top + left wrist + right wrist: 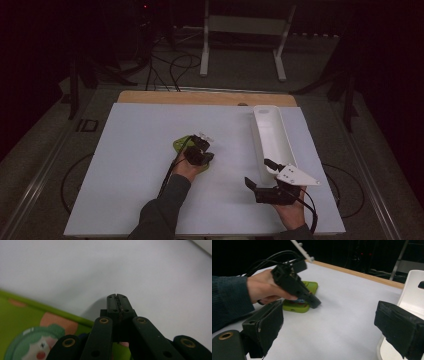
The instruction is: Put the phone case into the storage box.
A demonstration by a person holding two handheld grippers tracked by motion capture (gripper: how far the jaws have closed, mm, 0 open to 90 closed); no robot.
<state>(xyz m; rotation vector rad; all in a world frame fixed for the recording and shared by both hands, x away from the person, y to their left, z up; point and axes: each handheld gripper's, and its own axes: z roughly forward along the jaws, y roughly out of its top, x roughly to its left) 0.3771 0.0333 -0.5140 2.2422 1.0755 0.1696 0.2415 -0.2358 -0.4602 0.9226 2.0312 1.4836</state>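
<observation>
High view shows your long white plastic tray [272, 135] lying just beyond your right gripper [261, 176], whose jaws stand spread wide with nothing between them. Your left gripper [205, 145] has its jaws pressed together on nothing, tips low over the white table sheet [140, 165], and the flat green cartoon-printed plastic piece [181, 145] sits just beside and behind those tips.

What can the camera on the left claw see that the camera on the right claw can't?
Left gripper view alone: the cartoon face printed on the green thing, and the left claw pinched shut with nothing between its jaws.

Right gripper view alone: the person's hand, the white tray, and the right claw wide open.

Both: the green thing lying on the white table.
</observation>
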